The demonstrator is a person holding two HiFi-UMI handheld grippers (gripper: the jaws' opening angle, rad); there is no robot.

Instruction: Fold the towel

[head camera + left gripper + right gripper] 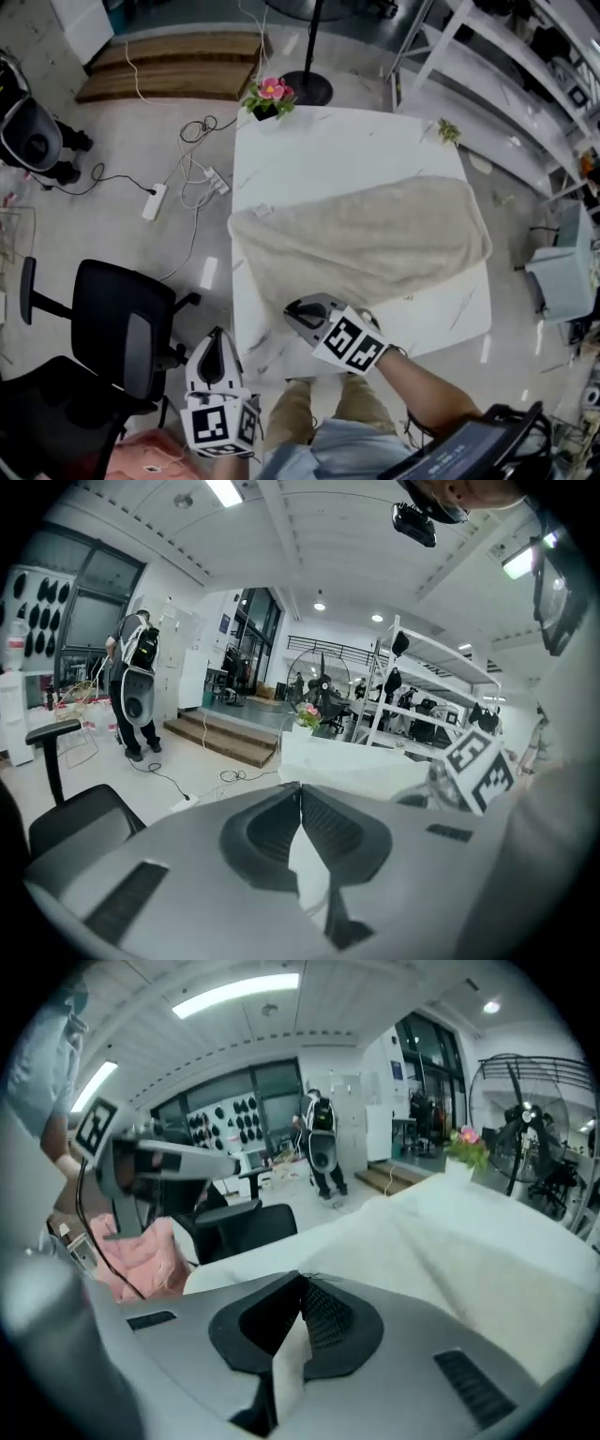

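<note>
right claw (302, 1282) clamped on the near edge of the beige towel (366, 234) | left claw (300, 787) closed, empty, off the bench (319, 150) | towel spread rumpled across bench | likely soft, light, limp: pinch edges or corners

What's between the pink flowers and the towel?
Nothing, just bare white table between the flowers and the towel, as the head view shows.

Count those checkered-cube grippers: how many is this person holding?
2. The left gripper, shut and empty, hangs beside the table; the right gripper is shut on the near edge of the towel.
</note>
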